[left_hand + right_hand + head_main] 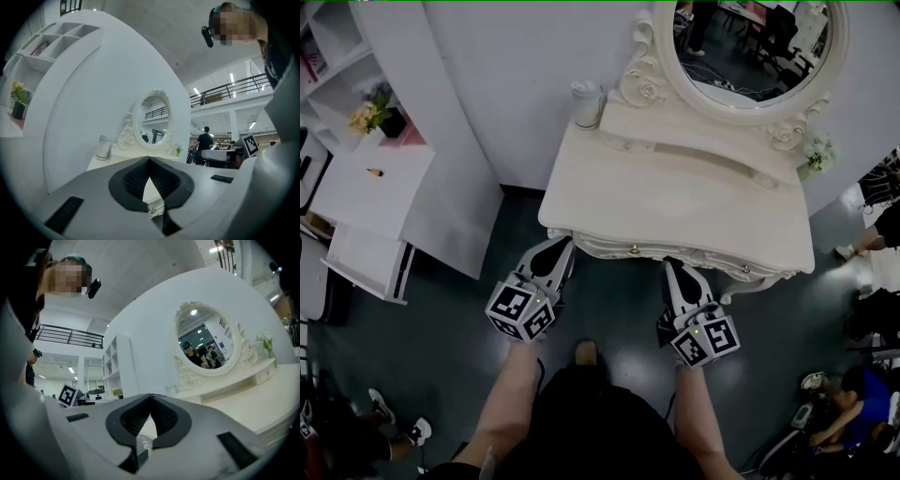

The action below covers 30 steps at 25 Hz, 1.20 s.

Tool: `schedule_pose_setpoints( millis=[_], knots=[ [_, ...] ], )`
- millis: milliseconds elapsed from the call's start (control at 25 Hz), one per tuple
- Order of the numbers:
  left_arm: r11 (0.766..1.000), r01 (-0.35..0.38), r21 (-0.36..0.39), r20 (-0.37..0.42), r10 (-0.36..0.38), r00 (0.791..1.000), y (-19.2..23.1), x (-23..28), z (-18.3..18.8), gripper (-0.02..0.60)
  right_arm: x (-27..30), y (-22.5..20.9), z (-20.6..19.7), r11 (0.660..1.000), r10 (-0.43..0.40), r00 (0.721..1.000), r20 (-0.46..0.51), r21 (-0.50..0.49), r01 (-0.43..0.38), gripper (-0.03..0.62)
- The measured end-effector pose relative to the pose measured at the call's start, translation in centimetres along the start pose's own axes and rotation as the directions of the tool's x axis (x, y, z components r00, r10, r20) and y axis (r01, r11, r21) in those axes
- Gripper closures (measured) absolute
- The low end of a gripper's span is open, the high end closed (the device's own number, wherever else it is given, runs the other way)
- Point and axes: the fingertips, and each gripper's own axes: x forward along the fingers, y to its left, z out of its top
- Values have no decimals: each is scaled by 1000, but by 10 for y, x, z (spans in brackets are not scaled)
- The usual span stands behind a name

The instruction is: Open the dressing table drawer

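Observation:
The white dressing table (675, 202) with an oval mirror (750, 47) stands ahead of me. Its drawer front (698, 259) runs along the near edge and is closed, with small knobs (633, 248) on it. My left gripper (564, 246) is shut and empty, its tips just short of the table's near left corner. My right gripper (671, 266) is also shut and empty, just below the drawer front. In the left gripper view the left gripper (149, 159) points level at the table, a knob (151, 211) showing below its tips. The right gripper (151, 395) faces the table (243, 404) likewise.
A white cylinder (586, 103) stands on the table's back left corner and a small flower sprig (817, 155) at its back right. A white shelf unit (366, 187) stands to the left. People sit on the floor at the right (853, 403).

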Motion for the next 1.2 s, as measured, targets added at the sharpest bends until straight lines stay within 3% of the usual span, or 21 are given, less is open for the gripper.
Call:
schedule_pose_setpoints(
  millis=[320, 680, 960, 1200],
  knots=[
    [1000, 19, -12, 3, -19, 1000, 32, 24, 7, 572, 29, -13, 4, 999, -37, 999, 7, -7, 37, 591],
    [999, 21, -49, -35, -22, 999, 38, 39, -10, 573, 40, -30, -4, 998, -58, 998, -17, 20, 58, 591],
    [999, -15, -38, -50, 14, 999, 51, 62, -11, 572, 69, -57, -11, 1000, -15, 999, -46, 16, 16, 589],
    [997, -62, -42, -47, 60, 997, 68, 109, -9, 572, 114, -79, -17, 994, 93, 987, -132, -38, -99, 589]
  ],
)
